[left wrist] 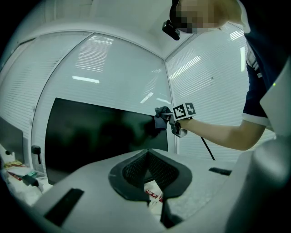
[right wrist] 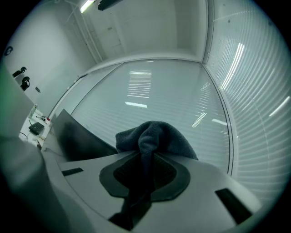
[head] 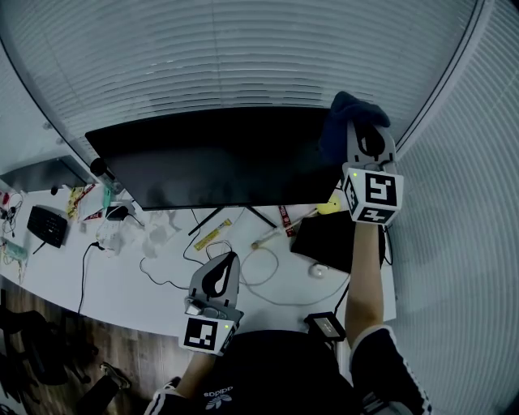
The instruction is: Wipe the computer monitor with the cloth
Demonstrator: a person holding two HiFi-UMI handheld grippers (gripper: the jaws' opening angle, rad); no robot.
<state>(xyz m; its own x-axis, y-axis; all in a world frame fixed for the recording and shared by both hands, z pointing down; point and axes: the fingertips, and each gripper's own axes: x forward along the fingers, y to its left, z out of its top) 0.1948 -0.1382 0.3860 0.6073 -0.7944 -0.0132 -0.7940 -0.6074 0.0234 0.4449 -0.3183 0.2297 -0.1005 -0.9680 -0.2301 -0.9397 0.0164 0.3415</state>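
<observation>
Your left tongs (head: 224,261) are low over the near edge of the desk (head: 130,284), jaws together, nothing between them. The monitor (head: 219,158) stands ahead of them and its screen is dark. Your right tongs (head: 362,130) are up at the monitor's top right corner, jaws clamped on the dark blue cloth (head: 342,113). The cloth bunches out past the tips and looks to be touching that corner.

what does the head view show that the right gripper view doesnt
Head view only: the left gripper, the monitor's stand and loose cables on the desk. Right gripper view only: a ceiling light strip, and, close up, the right gripper shut on the cloth. Both: the dark monitor, the cloth at its corner, the window blinds.
</observation>
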